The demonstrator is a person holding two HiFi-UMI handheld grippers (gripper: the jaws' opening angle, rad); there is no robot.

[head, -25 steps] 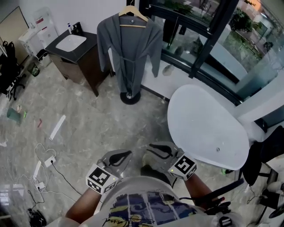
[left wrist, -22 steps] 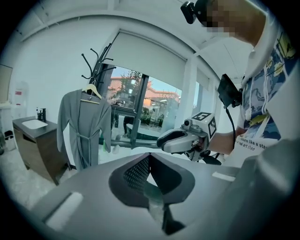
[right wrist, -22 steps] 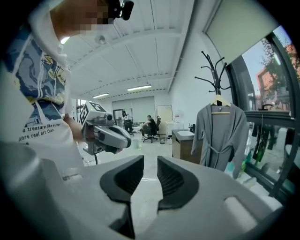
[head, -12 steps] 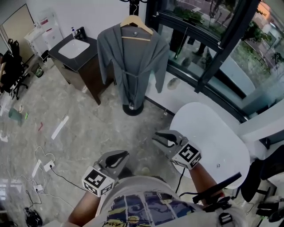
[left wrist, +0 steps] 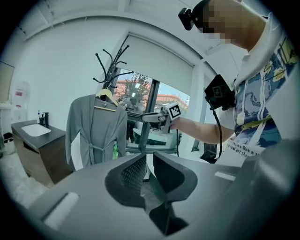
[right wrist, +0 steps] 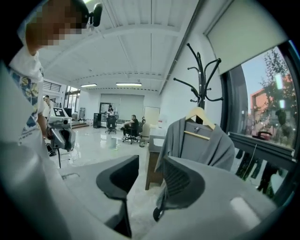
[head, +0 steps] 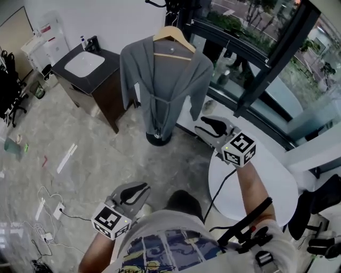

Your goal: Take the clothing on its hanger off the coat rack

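A grey robe (head: 165, 85) hangs on a wooden hanger (head: 173, 40) from the black coat rack (head: 170, 6), whose round base (head: 158, 139) stands on the floor. My right gripper (head: 211, 128) is raised, just right of the robe's hem and apart from it. Its jaws are opening and nothing is between them. In the right gripper view (right wrist: 151, 161) the robe (right wrist: 201, 145) and hanger (right wrist: 200, 115) lie ahead past the jaws. My left gripper (head: 133, 193) is low by my body, jaws a narrow slit apart and empty (left wrist: 147, 157). The robe (left wrist: 96, 131) shows far off there.
A dark vanity with a white sink (head: 85, 63) stands left of the rack. A white round table (head: 266, 176) is under my right arm. A glass wall with black frames (head: 250, 53) runs behind the rack. Cables and a power strip (head: 50, 208) lie on the floor at left.
My right gripper has risen and gone forward toward the robe, with its jaws wider apart. The left gripper has stayed low near my body.
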